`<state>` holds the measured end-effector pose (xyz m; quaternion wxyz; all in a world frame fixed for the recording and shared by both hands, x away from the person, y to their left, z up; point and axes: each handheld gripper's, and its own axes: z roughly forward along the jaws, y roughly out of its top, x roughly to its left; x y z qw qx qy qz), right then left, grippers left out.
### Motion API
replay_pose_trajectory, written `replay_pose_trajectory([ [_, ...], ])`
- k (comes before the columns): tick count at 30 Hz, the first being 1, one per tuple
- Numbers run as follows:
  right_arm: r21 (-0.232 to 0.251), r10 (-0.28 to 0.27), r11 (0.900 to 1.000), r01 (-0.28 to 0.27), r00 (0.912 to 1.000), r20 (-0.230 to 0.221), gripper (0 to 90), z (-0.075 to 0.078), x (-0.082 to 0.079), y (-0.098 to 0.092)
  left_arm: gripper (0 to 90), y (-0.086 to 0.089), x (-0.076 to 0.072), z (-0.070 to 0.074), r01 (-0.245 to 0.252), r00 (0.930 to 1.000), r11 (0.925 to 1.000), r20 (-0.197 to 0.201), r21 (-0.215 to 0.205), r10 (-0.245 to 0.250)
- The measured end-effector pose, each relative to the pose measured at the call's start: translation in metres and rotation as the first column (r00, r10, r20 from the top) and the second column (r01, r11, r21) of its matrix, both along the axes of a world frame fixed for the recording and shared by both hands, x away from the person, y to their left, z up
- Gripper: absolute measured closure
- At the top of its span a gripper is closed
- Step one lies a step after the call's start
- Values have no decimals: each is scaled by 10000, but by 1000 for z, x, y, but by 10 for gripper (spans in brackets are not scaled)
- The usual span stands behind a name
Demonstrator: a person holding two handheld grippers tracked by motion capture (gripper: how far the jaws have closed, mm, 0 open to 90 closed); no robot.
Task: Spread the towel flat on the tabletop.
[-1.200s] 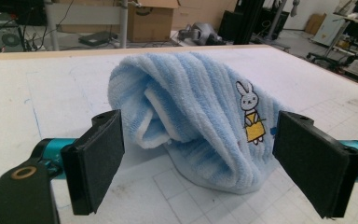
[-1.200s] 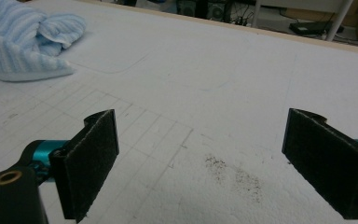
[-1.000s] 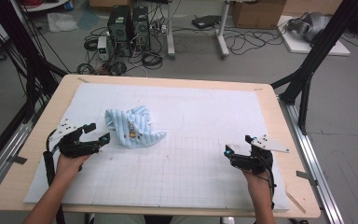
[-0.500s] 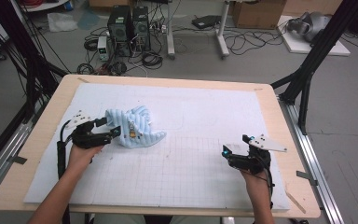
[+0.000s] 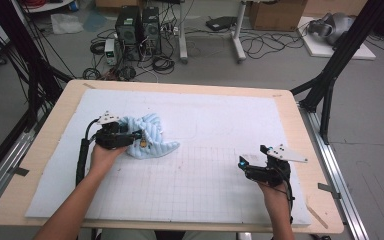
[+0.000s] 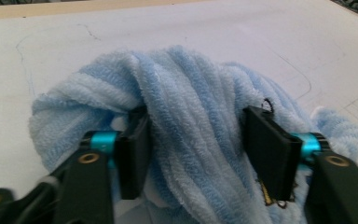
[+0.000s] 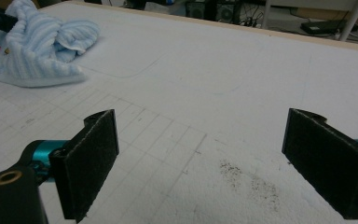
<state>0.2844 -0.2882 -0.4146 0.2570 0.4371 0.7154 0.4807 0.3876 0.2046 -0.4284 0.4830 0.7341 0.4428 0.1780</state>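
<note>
Moved rightward across the table since a second ago, the left gripper [image 5: 132, 135] now sits against the towel [image 5: 152, 140], where before it lay well clear at the towel's 9 o'clock. Its jaws have just been closing, and in the left gripper view the pads [image 6: 268, 151] stand on either side of a thick ridge of the blue striped towel [image 6: 191, 140], pressing into the pile and pinching that fold between them. The towel lies bunched in a heap on the white mat [image 5: 220, 115], left of centre, at about 10 o'clock from the table's middle in the high view. The right gripper [image 5: 243, 163] rests on the mat's gridded part at about 4 o'clock, well apart from the towel and unmoved. Its jaws stand wide with bare mat between them, a dark speckled smudge [image 7: 249, 179] on the mat just ahead. From the right gripper view the towel [image 7: 37, 44] shows far off at 10 o'clock.
</note>
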Motion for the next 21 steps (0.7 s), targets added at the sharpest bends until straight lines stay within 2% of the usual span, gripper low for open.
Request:
replay_pose_trajectory([
  [1,2,-8,10000,8,10000,-2,99,0,0,0,525,1,-1,0,135,9998,9999,108,64,-136],
  [2,28,-7,10000,7,10000,-7,99,0,0,0,696,1,-1,1,313,9993,9994,223,133,-316],
  [3,35,-7,10000,7,10000,-12,99,0,0,0,738,3,-3,3,650,9968,9976,449,242,-661],
  [4,59,-18,10000,18,10000,-23,99,0,0,0,761,3,-3,3,650,9968,9976,449,242,-661],
  [5,51,-22,10000,23,10000,-39,99,0,0,0,771,3,-5,5,864,9944,9960,586,224,-876],
  [6,42,-20,10000,20,10000,-42,99,0,0,0,777,3,-5,5,864,9944,9960,586,224,-876],
  [7,73,-11,10000,12,10000,-44,99,0,0,0,779,3,-8,8,980,9931,9952,644,39,-981],
  [10,123,15,9999,-14,10000,-69,99,0,0,1,781,3,-13,13,1221,9899,9924,744,-143,-1207],
  [11,134,48,9999,-47,10000,-71,99,1,0,2,781,3,-18,19,1490,9856,9885,849,-242,-1464],
  [12,134,48,9999,-47,10000,-71,99,1,0,2,781,3,-18,19,1490,9856,9885,849,-242,-1464],
  [15,98,214,9997,-213,9997,-85,99,1,2,8,782,3,-27,27,1847,9783,9822,1015,-334,-1805],
  [17,84,343,9994,-342,9993,-148,99,1,3,14,781,3,-36,31,2209,9708,9742,1067,-467,-2150],
  [18,84,343,9994,-342,9993,-148,99,1,3,14,781,3,-36,31,2209,9708,9742,1067,-467,-2150],
  [21,40,718,9974,-718,9971,-255,99,2,4,28,781,4,-47,30,2475,9648,9668,1082,-630,-2399],
])
